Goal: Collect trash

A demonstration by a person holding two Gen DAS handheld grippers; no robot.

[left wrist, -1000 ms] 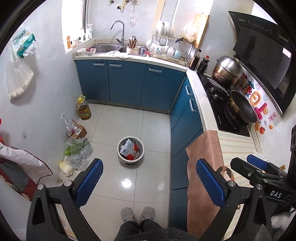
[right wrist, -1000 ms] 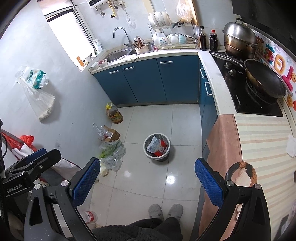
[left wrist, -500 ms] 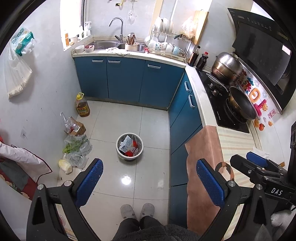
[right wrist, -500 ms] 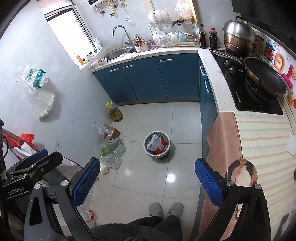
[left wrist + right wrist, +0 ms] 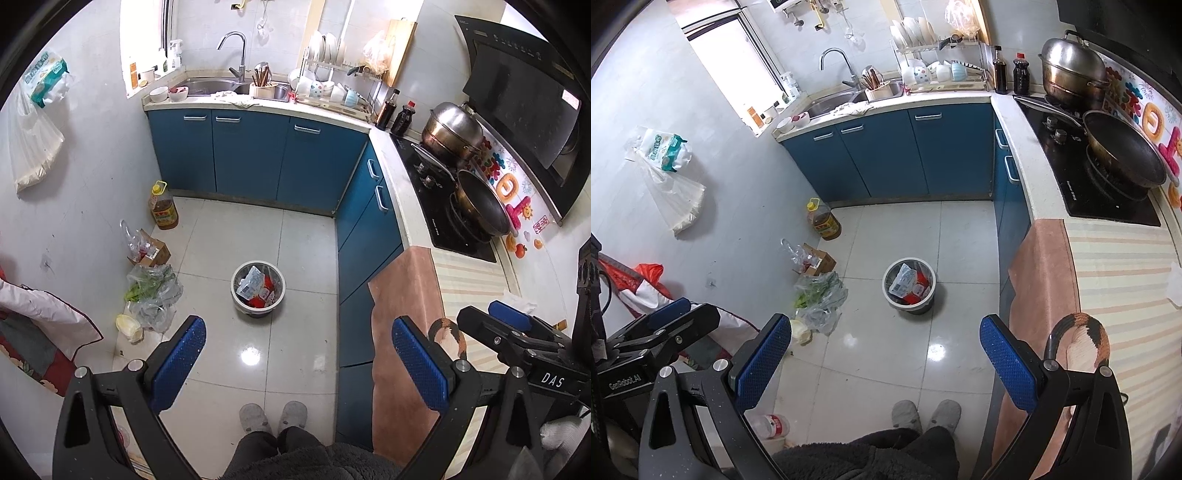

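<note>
Trash is seen packed in a round bin [image 5: 258, 288] standing upright, mouth up, on the floor tiles [image 5: 236, 236] ahead of both grippers. Left gripper [image 5: 295, 363] and right gripper [image 5: 884, 363] are held wide open and empty. Blue cabinets [image 5: 251, 155] lie beyond.

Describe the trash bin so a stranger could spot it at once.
Start at the blue kitchen cabinets and look down to the grey tiled floor. The small round white-rimmed trash bin stands alone mid-floor, filled with red and white wrappers, unlike the bags along the wall.
</note>
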